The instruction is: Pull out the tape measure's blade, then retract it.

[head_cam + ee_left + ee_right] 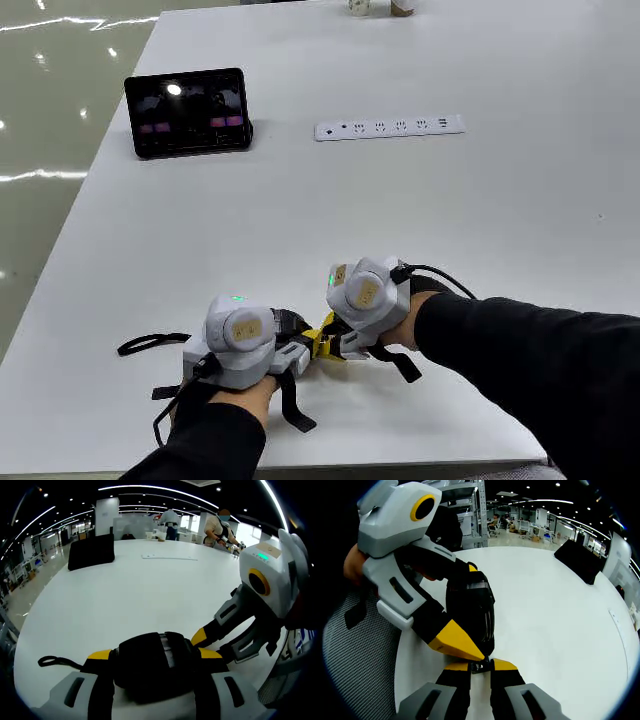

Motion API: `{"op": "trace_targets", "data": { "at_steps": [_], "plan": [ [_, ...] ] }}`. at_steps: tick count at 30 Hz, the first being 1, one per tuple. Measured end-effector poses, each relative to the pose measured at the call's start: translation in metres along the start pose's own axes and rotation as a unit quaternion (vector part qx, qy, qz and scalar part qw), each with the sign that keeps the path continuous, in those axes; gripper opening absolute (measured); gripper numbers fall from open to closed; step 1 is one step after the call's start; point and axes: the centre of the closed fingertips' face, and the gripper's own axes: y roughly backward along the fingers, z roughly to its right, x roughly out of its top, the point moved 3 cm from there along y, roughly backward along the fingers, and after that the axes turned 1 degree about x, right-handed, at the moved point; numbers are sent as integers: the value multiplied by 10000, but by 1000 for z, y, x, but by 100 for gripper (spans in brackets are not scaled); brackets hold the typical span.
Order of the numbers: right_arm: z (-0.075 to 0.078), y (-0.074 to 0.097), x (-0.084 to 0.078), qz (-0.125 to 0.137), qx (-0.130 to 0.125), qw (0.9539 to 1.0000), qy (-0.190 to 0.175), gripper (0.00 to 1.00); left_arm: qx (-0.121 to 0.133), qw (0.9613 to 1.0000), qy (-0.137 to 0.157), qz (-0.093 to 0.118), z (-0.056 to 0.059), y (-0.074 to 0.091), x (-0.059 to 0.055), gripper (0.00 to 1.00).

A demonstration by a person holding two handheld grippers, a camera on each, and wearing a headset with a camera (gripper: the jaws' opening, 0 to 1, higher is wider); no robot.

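Two grips are all that hold this job together, and either one can fail. My left gripper point(155, 655) has its jaws clamped across the black tape measure point(472, 607), which sits low over the white table point(400, 200) near its front edge; I cannot tell whether the case rests on the surface. My right gripper point(481, 669) has its jaws pinched together on the blade's end hook point(481, 665), right at the mouth of the case, and I see no length of blade drawn out yet.

The hook is the weak point, I judge. It is small, and the yellow jaw tips hold it by very little, so a pull at an angle could slide it free and the spring would snap it back in. If I pull off the line of the case mouth, the blade may kink or twist the case round in the left jaws. The black wrist strap point(55, 661) trails loose on the table and could catch if I shift the case. Releasing the hook all at once later on would let the blade whip home hard.
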Motion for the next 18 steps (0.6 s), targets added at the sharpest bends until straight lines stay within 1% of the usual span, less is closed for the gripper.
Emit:
{"op": "trace_targets", "data": {
  "at_steps": [4,12,16,18],
  "plan": [
    [0,-2,1,-23,39,9999,98,12,-23,10000,6,-26,0,1,-1,59],
    [0,-1,1,23,42,9999,110,12,-17,10000,-3,1,0,1,0,60],
    [-1,-1,1,65,-2,9999,120,12,4,10000,-11,61,0,-1,0,61],
    [-1,-1,1,107,-30,9999,109,12,-32,10000,18,91,0,-2,0,62]
  ]
}}
